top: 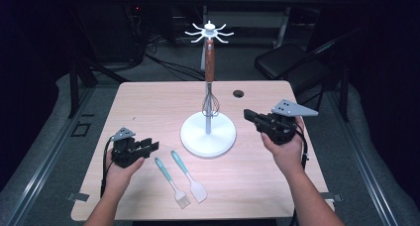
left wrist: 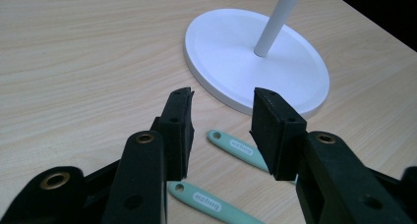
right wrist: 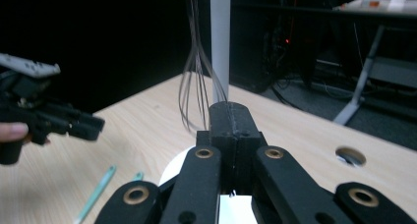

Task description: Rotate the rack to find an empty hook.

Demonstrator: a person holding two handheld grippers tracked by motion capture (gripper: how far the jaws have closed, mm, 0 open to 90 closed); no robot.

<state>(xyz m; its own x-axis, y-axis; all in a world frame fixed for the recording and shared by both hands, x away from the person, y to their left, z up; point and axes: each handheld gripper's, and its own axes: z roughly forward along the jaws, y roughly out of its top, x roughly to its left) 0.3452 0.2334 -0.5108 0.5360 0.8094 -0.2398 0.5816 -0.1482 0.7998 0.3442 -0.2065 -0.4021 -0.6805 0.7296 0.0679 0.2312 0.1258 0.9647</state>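
You held your left tool low over the surface, at about eight o'clock from the white stand. Its jaws stood partly apart with nothing between them. They pointed at the ends of the two green handles, so I think you meant to pick one up.

The brush and the spatula lay flat, side by side, near six o'clock from the stand, handles pointing up toward it. That left the handles easy for you to reach.

The whisk already hung on the stand's pole, wires down, so it looked done.

Your right tool sat at about three o'clock from the stand, lifted off the surface. Its jaws were pressed shut and empty, out of the way.
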